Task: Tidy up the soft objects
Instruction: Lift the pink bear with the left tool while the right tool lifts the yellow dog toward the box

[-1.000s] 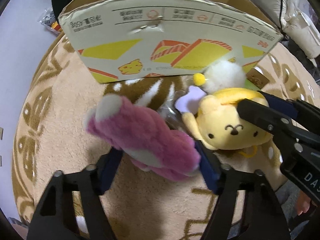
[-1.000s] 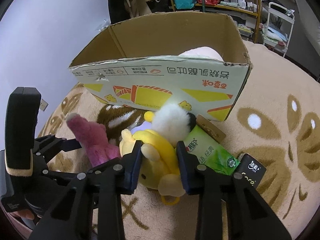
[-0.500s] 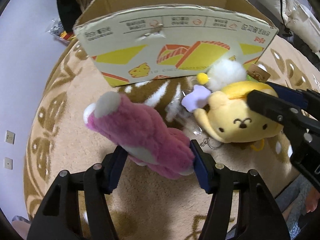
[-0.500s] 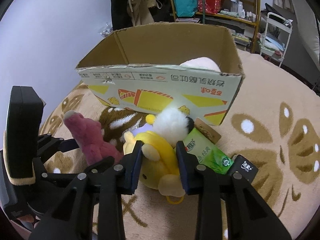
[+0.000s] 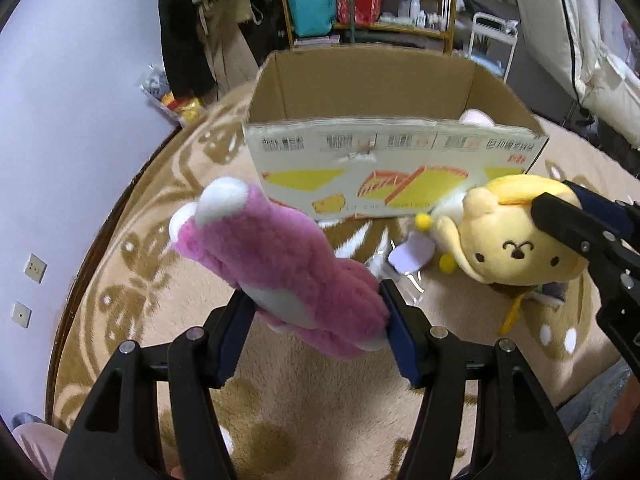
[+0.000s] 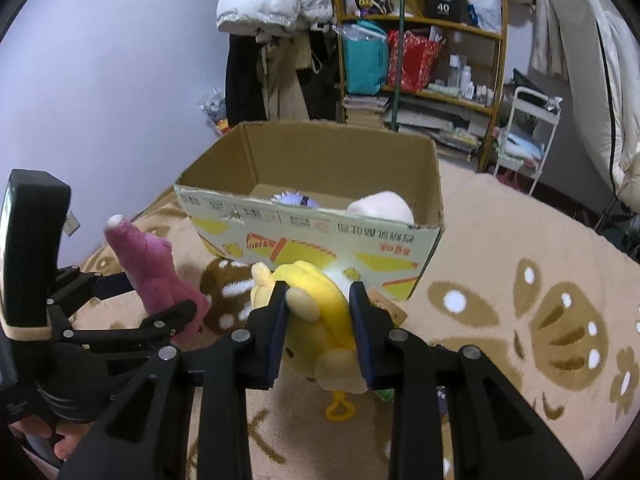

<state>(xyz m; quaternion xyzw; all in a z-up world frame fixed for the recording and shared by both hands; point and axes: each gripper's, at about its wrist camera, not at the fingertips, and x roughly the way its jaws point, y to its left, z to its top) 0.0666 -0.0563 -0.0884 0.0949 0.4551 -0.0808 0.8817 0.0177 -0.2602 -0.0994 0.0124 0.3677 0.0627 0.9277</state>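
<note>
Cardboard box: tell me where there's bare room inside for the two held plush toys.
Open brown cardboard box: its left half shows bare floor, bordered by the left and back walls. A pale pink plush fills the right front corner; a small lilac item sits near the front wall. The front wall hides the rest.

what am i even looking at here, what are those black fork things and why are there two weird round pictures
The black forks are hand-held claws: a person holds one in each hand, no robot arm. Each claw carries a fisheye camera looking along its fingers, hence two round pictures. The left claw is shut on a pink plush toy, seen from its own camera. The right claw is shut on a yellow bear plush. Both are held above a beige patterned rug, in front of an open cardboard box that already holds some soft items. A green packet peeks out under the right claw.
</note>
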